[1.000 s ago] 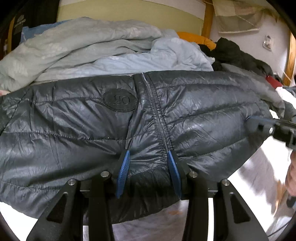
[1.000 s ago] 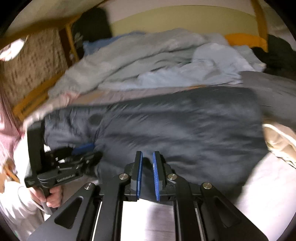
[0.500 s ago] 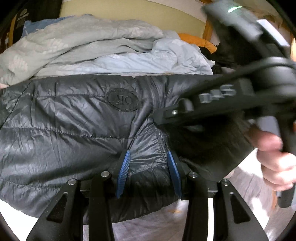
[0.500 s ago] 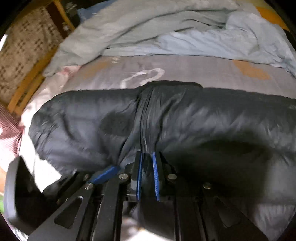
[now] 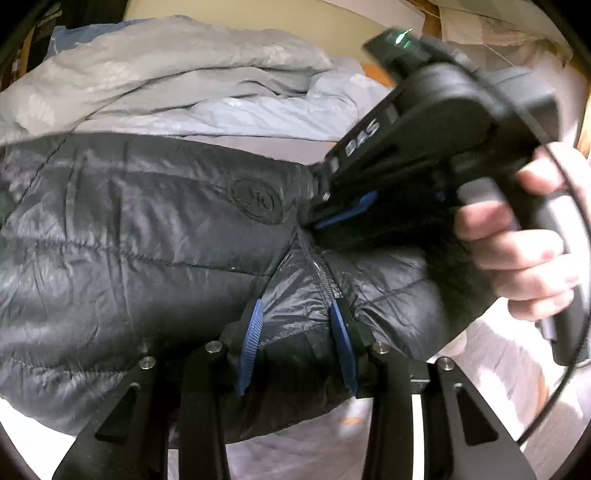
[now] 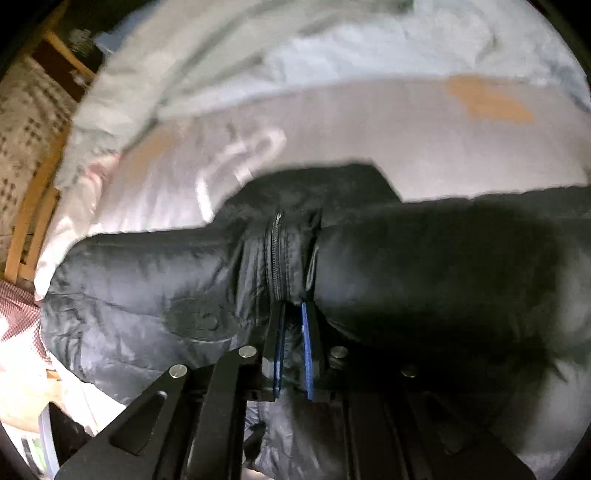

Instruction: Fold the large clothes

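Both sets of jaws are gripping the dark grey quilted puffer jacket (image 5: 147,266): the right gripper (image 6: 291,317) has just been closing and now pinches a thin gather of fabric beside the zip, its blue pads nearly together, while the left gripper (image 5: 295,325) has closed a little further on a thicker bunch at the near hem, with the zip's lower end between its pads. A second ago the right gripper was off at the jacket's right end; it now sits at the middle of the garment, just beyond the left gripper and close to the round embossed logo patch (image 5: 258,199), with a person's hand (image 5: 517,251) around its handle. With both grips along the zip line, the jacket looks ready to be lifted or doubled along its centre, which I judge to be the fold now being set up. Its long axis runs left to right across the bed, the black zip (image 6: 276,258) running near to far across the middle of it; which end is the collar I cannot tell. It lies on a pale grey bedsheet (image 6: 369,122) that carries orange patches, and past its far edge a rumpled grey-and-light-blue duvet (image 5: 184,81) is heaped against the yellow-green headboard (image 5: 332,33).
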### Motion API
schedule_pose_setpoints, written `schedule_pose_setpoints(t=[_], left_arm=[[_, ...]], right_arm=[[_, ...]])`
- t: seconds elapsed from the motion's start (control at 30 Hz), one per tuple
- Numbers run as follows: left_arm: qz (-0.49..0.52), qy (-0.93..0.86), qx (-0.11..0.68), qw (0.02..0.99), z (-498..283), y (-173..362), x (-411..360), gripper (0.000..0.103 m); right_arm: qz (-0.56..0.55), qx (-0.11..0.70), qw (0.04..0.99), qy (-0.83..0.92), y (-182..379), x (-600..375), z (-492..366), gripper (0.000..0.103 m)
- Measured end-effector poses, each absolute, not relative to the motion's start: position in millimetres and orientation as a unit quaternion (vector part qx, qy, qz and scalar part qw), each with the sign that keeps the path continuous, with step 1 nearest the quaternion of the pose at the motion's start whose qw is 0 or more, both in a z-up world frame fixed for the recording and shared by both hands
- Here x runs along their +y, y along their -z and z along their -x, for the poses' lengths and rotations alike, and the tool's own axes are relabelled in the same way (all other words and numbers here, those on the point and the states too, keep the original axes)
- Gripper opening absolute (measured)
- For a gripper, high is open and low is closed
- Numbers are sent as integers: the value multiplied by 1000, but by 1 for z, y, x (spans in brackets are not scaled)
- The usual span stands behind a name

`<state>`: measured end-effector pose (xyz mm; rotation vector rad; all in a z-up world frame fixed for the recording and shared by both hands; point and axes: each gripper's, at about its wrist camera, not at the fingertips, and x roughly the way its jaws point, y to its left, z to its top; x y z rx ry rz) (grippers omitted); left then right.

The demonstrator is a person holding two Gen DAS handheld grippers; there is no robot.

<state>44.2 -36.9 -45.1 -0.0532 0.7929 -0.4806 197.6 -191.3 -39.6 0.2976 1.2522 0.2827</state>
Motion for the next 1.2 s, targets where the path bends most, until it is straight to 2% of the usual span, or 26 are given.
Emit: schedule_pose_setpoints(t=[0.2,0.3,0.37,0.47,0.53,0.6,0.67,0.7,0.73,0.87,1.0,1.03,1.13,1.2], left_arm=[[30,234,381,894,-44,44,-35,37],[27,235,379,895,-44,45,-35,37],[27,238,381,893,-42,46,-35,37],[26,237,377,895,-41,44,-34,38],[22,232,372,898,-39,43,-35,38],[19,231,371,899,-38,43,-36,38],[21,232,372,898,-39,43,-37,38],[22,233,373,898,-39,43,-37,38],[22,232,373,898,-39,43,-37,38],[18,230,370,900,-38,42,-38,38],[18,231,368,900,-37,43,-38,38],[17,230,368,901,-37,43,-38,38],[15,229,367,901,-38,43,-39,38],[15,229,367,901,-39,43,-39,38]], right_arm=[[-133,607,772,-132,35,-189,-214,8],[-140,564,806,-114,18,-195,-223,8],[-111,605,779,-121,46,-185,-229,7],[-128,606,774,-130,47,-196,-227,7],[-171,587,782,-122,32,-215,-216,8],[-157,542,817,-118,10,-226,-191,10],[-122,477,863,-110,-13,-238,-143,22],[-111,454,878,-103,-19,-245,-119,43],[-104,430,891,-102,-22,-252,-92,57],[-114,369,919,-74,-13,-287,-3,59],[-147,300,942,28,5,-318,47,83],[-167,290,942,36,10,-324,53,86],[-252,317,914,11,34,-343,41,86],[-321,307,896,-11,42,-357,38,86]])
